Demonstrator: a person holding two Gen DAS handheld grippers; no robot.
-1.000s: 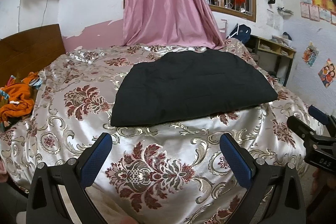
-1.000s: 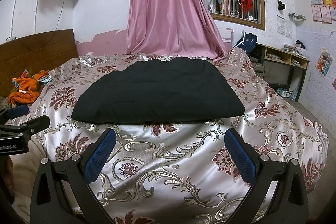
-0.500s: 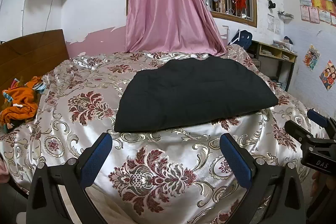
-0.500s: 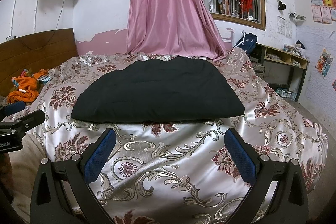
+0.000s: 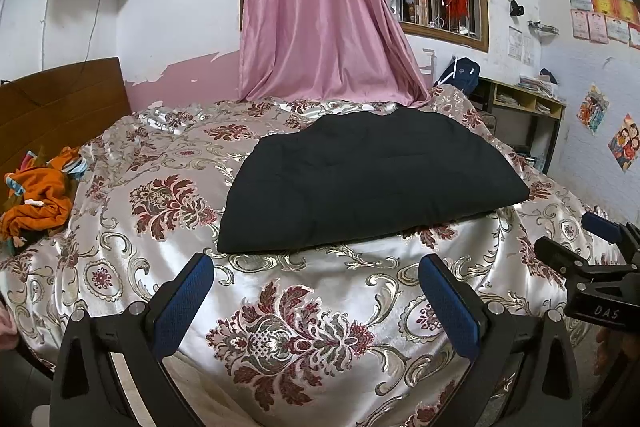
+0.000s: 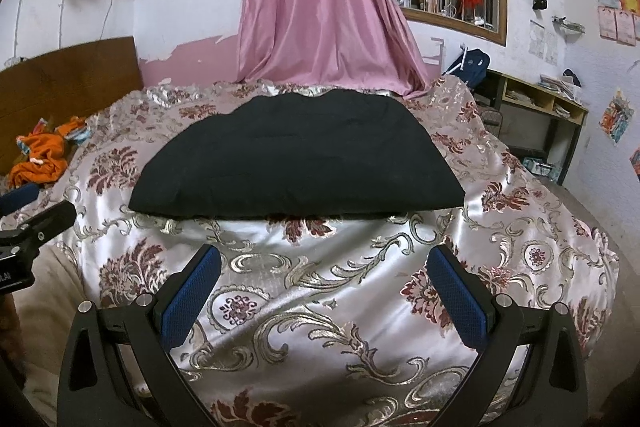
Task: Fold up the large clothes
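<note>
On the bed lies folded black clothing [image 5: 368, 179]; both grippers gape, empty.

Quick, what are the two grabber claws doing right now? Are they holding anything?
Left gripper: open, holding nothing, short of the black garment.
Right gripper: open, holding nothing, also short of it.

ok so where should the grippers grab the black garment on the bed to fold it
Likely at the two near corners of the black garment, coming in low from the front edge of the bed. It lies flat with a straight near hem facing both grippers, so its corners are the closest free edges. The left gripper suits the left corner, the right gripper the right one; both are open and empty.
</note>
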